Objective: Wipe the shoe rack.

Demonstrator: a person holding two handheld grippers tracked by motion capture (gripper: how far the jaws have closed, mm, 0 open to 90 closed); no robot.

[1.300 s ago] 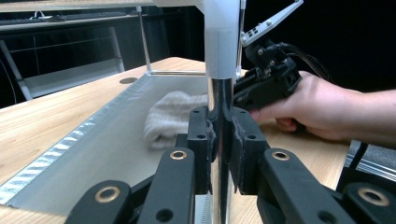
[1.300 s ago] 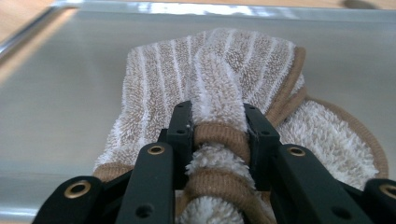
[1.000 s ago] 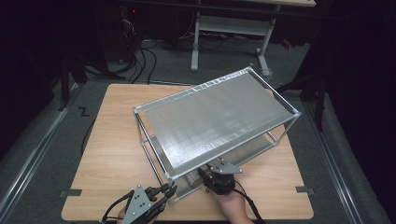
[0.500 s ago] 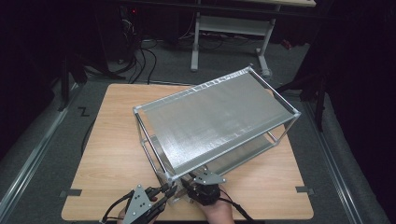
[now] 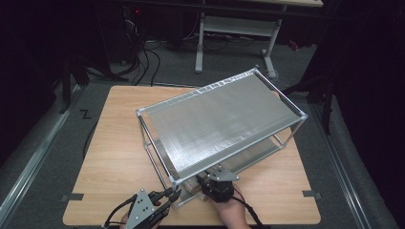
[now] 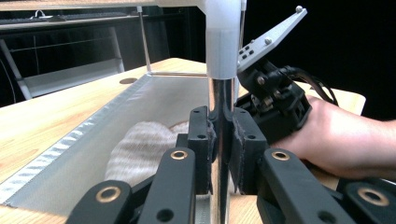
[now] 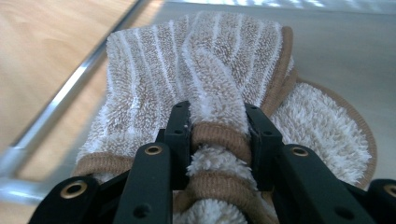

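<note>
Right gripper [image 7: 217,128] pinched a bunched fold of the towel [image 7: 224,74] on the rack's lower shelf [image 6: 154,100]; soft, light, limp, it seemed best gripped by its thick hem.

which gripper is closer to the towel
Right. The right gripper is clamped on a bunched fold of the towel on the rack's lower shelf; the left gripper is beside it, gripping the rack's corner post.
</note>
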